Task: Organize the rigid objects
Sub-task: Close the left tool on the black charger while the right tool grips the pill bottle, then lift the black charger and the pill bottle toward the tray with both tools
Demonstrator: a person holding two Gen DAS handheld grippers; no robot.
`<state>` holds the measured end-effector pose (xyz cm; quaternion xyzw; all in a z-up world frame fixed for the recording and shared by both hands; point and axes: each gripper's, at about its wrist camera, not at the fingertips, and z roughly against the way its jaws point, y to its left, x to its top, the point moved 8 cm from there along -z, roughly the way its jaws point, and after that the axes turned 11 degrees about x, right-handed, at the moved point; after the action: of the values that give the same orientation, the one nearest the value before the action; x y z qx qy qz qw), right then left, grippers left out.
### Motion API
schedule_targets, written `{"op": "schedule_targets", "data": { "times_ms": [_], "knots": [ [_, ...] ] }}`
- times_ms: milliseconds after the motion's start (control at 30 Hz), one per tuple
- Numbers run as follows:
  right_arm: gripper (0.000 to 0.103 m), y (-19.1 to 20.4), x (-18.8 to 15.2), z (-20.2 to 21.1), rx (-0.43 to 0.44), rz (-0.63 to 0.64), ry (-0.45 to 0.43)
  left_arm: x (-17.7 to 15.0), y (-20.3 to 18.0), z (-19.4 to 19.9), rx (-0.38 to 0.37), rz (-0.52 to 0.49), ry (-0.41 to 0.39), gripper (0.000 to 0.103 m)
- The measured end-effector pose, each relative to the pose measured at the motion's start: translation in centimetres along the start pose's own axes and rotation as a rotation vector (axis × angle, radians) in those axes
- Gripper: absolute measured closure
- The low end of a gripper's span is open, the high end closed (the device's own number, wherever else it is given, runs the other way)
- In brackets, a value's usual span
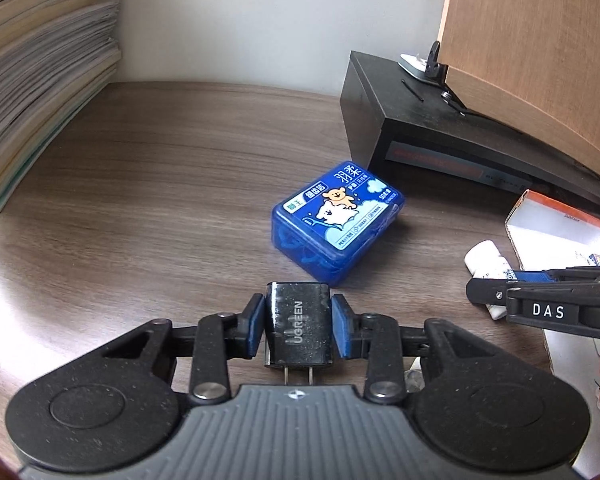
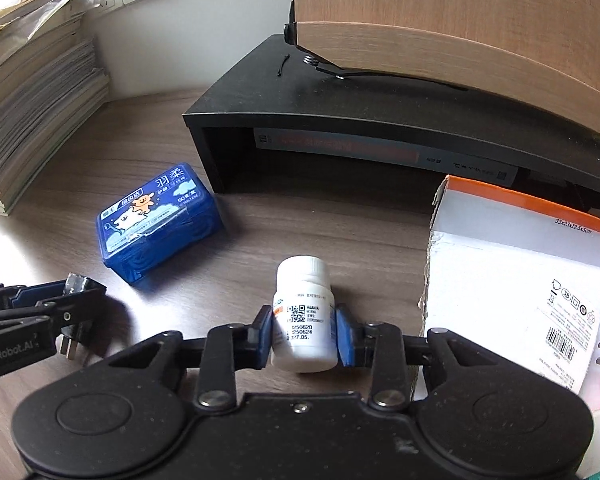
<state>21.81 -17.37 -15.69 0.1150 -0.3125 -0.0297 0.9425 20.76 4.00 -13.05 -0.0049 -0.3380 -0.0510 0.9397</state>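
While the blue box [image 1: 336, 226] sits closed on the brown desk [image 1: 160, 200], left fingers [image 1: 256, 326] squeeze a black charger [image 1: 298, 326] and right fingers [image 2: 265, 332] squeeze a white bottle [image 2: 305, 316].

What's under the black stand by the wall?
Under the black stand lies one flat grey box with red print on its edge, best seen from the right wrist. The space behind it and the far right end are dark and blocked, so anything else there can't be made out.
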Motion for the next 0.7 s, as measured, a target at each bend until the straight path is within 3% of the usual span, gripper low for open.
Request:
{"op": "schedule_targets", "data": {
  "times_ms": [467,700],
  "knots": [
    [0.063,3.4,-0.9,6.8,0.001,-0.021,-0.115,-0.1,0.2,3.3,-0.021,-0.002,-0.041,0.067],
    [0.063,4.6,-3.0,9.8,-0.03,-0.063,-0.151,-0.3,0.5,5.7,-0.061,-0.014,-0.072,0.068]
  ]
}}
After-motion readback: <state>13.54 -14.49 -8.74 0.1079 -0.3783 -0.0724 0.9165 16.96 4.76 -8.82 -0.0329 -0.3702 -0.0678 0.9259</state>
